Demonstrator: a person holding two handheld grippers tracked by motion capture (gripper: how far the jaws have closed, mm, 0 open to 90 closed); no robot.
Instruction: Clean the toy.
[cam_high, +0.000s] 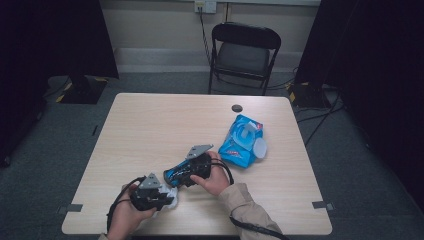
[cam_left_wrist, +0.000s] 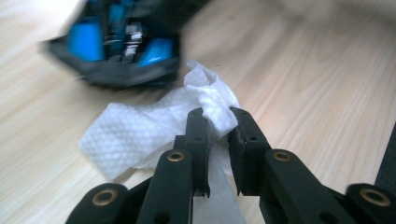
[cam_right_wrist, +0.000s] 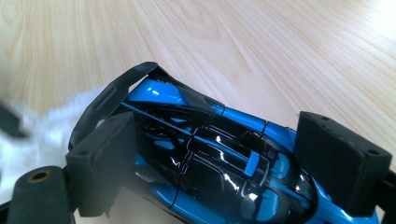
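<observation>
A pale wood-grain table (cam_high: 150, 130) stands in the middle of a grey carpeted floor (cam_high: 45, 150), with dark drapes hanging at both sides of the room. Behind the table a black folding chair (cam_high: 244, 52) faces it, set against a light wall (cam_high: 150, 25) where a cable runs up to a socket (cam_high: 205, 6). More cables trail over the carpet at the right. Grey tape marks sit near the table's near corners.

On the table's right half lies a blue wipes pack (cam_high: 243, 141) with its round white flap open, and just beyond it a small dark disc (cam_high: 237, 108). The rest of the top is bare wood.

At the near edge a person works with both hands. The left gripper (cam_left_wrist: 217, 122) is closed tight on a bunched corner of a white wipe (cam_left_wrist: 140, 133), whose embossed sheet spreads flat on the wood to the left of the jaws. The right gripper (cam_right_wrist: 224, 154) clamps a blue and black toy car (cam_right_wrist: 210, 158) by its sides, one pad pressed on each flank; the car is tilted, tail wing toward the wipe. In the high view the car (cam_high: 176, 174) sits just right of the left gripper (cam_high: 167, 196), the wipe (cam_high: 170, 194) between them, close to the car's tail end, though I cannot tell if they touch.
</observation>
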